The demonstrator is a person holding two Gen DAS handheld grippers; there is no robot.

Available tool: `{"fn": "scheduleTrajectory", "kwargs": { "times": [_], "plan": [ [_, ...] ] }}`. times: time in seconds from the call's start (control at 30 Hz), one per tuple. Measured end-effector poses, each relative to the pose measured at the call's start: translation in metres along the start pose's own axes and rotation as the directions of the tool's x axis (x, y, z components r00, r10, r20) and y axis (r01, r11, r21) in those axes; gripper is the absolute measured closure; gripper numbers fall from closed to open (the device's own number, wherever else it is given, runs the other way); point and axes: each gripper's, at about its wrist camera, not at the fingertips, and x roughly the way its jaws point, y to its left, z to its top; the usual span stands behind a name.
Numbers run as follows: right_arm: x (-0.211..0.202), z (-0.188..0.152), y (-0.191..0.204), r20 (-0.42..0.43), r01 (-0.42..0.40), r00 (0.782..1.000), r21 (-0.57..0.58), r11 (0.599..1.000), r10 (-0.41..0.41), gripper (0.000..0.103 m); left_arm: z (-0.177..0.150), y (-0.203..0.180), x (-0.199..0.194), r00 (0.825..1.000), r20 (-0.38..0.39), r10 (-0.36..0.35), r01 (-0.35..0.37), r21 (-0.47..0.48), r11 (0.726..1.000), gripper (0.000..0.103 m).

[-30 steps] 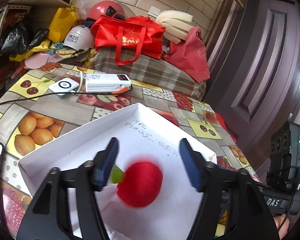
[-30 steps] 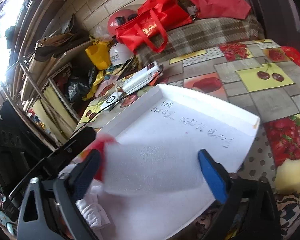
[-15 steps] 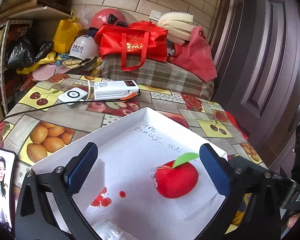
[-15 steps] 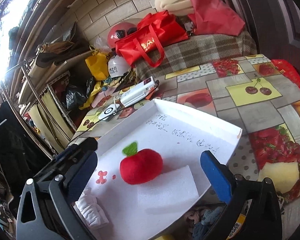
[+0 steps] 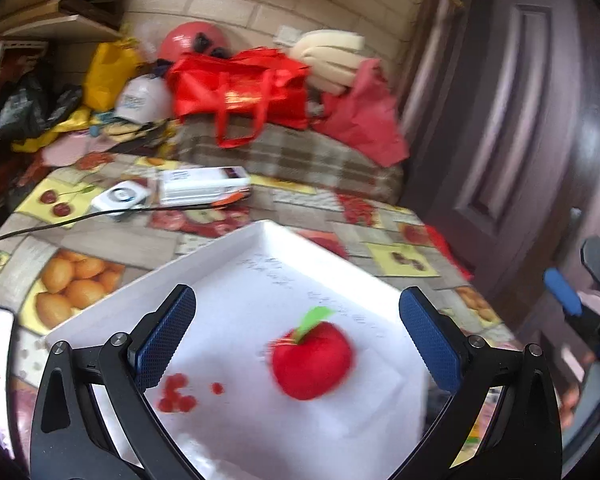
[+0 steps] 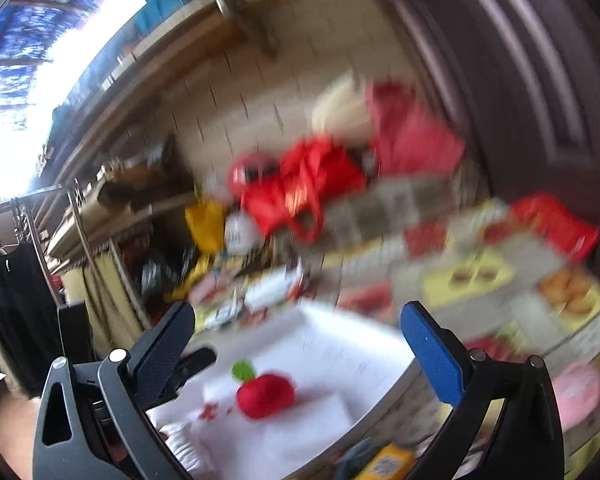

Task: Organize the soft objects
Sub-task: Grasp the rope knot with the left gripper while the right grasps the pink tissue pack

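The left tool stood fully spread and released, with nothing pressed by either pad. The red plush apple lay in the white tray, below and ahead of the tool, nearer its right pad than its left and touching neither. Small red spots marked the tray floor near the left pad. A white foam sheet lay flat under the apple's near side.

The right tool was also spread and empty, raised above the tray's near edge; the apple lay low between its fingers, well clear of both. This view was heavily blurred.

Beyond the tray, on the fruit-patterned counter, rested a white box. Farther back sat a red bag.
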Motion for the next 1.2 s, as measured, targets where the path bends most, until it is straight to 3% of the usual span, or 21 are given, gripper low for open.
{"fn": "scheduleTrajectory", "kwargs": {
  "times": [0.07, 0.2, 0.27, 0.4, 0.5, 0.6, 0.67, 0.73, 0.77, 0.83, 0.87, 0.93, 1.03, 1.13, 1.2],
  "plan": [
    [-0.014, 0.004, -0.006, 0.043, 0.018, 0.999, -0.042, 0.999, -0.017, 0.000, 0.000, -0.011, -0.005, 0.997, 0.000, -0.078, 0.078, 0.031, 0.996, 0.000],
    [-0.027, 0.004, -0.040, -0.006, 0.063, 0.998, -0.016, 0.998, -0.063, 0.000, -0.009, -0.048, -0.010, 0.980, -0.060, -0.192, 0.199, 0.151, 0.968, 0.000],
    [-0.032, -0.001, -0.065, -0.052, 0.095, 0.994, 0.030, 0.995, -0.094, 0.000, -0.020, -0.071, -0.010, 0.962, -0.123, -0.244, 0.266, 0.219, 0.939, 0.000],
    [-0.041, -0.012, -0.095, -0.132, 0.183, 0.975, 0.034, 0.983, -0.177, 0.000, -0.047, -0.112, -0.007, 0.931, -0.234, -0.279, 0.347, 0.337, 0.875, 0.001],
    [-0.039, -0.026, -0.099, -0.250, 0.127, 0.959, -0.033, 0.991, -0.131, 0.000, -0.066, -0.132, -0.007, 0.922, -0.304, -0.240, 0.358, 0.432, 0.828, 0.001],
    [-0.029, -0.046, -0.081, -0.393, 0.034, 0.914, -0.182, 0.983, -0.105, 0.000, -0.079, -0.135, -0.019, 0.904, -0.352, -0.244, 0.388, 0.431, 0.815, 0.001],
    [-0.026, -0.062, -0.069, -0.437, 0.005, 0.888, -0.299, 0.954, -0.141, 0.000, -0.088, -0.128, -0.028, 0.877, -0.388, -0.284, 0.433, 0.379, 0.818, 0.001],
    [-0.024, -0.071, -0.061, -0.447, -0.013, 0.880, -0.362, 0.932, -0.161, 0.000, -0.096, -0.119, -0.037, 0.836, -0.432, -0.338, 0.490, 0.308, 0.816, 0.001],
    [-0.022, -0.075, -0.059, -0.453, -0.027, 0.877, -0.375, 0.927, -0.158, 0.000, -0.101, -0.113, -0.040, 0.798, -0.471, -0.377, 0.530, 0.250, 0.810, 0.001],
    [-0.020, -0.078, -0.061, -0.466, -0.037, 0.873, -0.355, 0.934, -0.142, 0.000, -0.108, -0.106, -0.041, 0.756, -0.514, -0.406, 0.559, 0.182, 0.809, 0.001],
    [-0.020, -0.078, -0.063, -0.468, -0.038, 0.873, -0.343, 0.938, -0.136, 0.000, -0.110, -0.105, -0.040, 0.754, -0.519, -0.404, 0.554, 0.170, 0.815, 0.001],
    [-0.021, -0.075, -0.068, -0.462, -0.035, 0.879, -0.309, 0.950, -0.118, 0.000, -0.110, -0.103, -0.039, 0.770, -0.512, -0.380, 0.525, 0.171, 0.834, 0.001],
    [-0.021, -0.073, -0.073, -0.460, -0.026, 0.881, -0.281, 0.959, -0.111, 0.000, -0.105, -0.101, -0.037, 0.780, -0.500, -0.377, 0.509, 0.156, 0.846, 0.001],
    [-0.023, -0.072, -0.075, -0.466, -0.017, 0.878, -0.269, 0.963, -0.114, 0.000, -0.101, -0.097, -0.022, 0.837, -0.484, -0.256, 0.414, 0.253, 0.874, 0.001],
    [-0.020, -0.073, -0.076, -0.481, -0.022, 0.869, -0.264, 0.964, -0.112, 0.000, -0.097, -0.087, -0.010, 0.857, -0.480, -0.186, 0.345, 0.267, 0.900, 0.001]
  ]
}}
